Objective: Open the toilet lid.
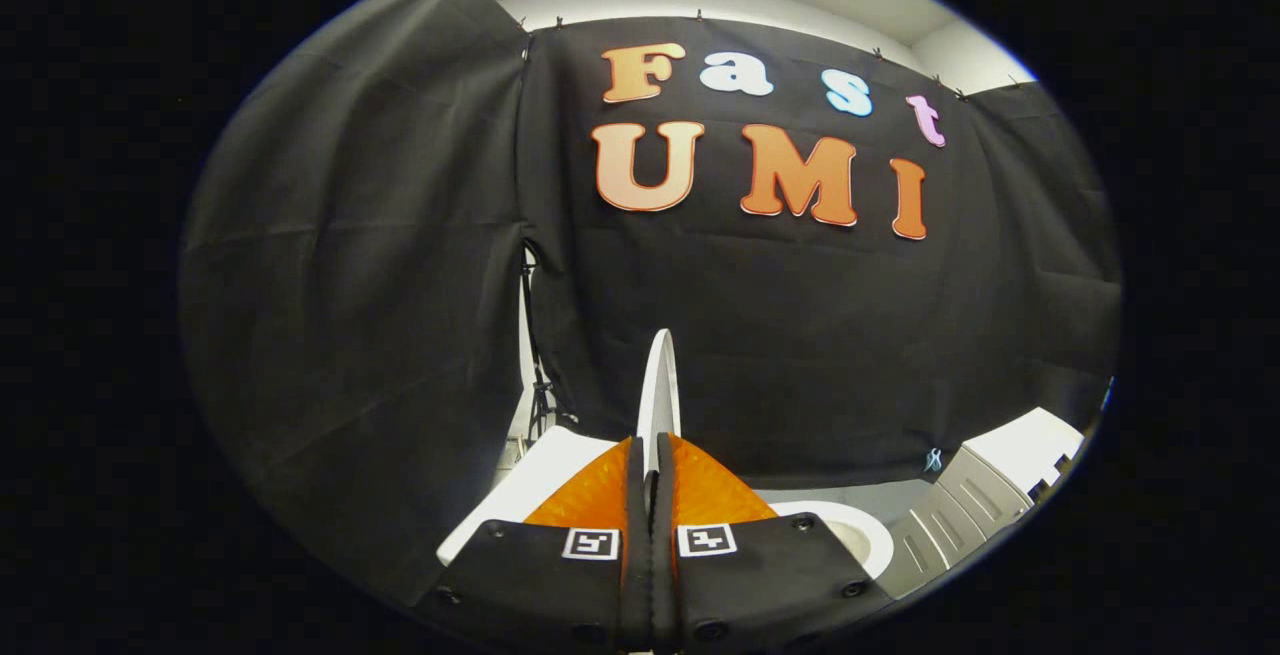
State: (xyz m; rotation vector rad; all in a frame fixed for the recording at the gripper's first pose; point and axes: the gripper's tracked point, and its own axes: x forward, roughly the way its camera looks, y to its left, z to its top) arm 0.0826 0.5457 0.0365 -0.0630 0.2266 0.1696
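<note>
I have the tongs (650, 455) pressed together on the edge of the toilet lid (660, 385), both fingers (600, 490) pinching it. The lid stands upright and edge-on, rising from between the fingers straight ahead of them. Just right of the tongs and lower I see the white toilet seat (850, 530); to their left sits the white tank (545, 475). Farther right stands a grey ribbed unit (960, 515).
</note>
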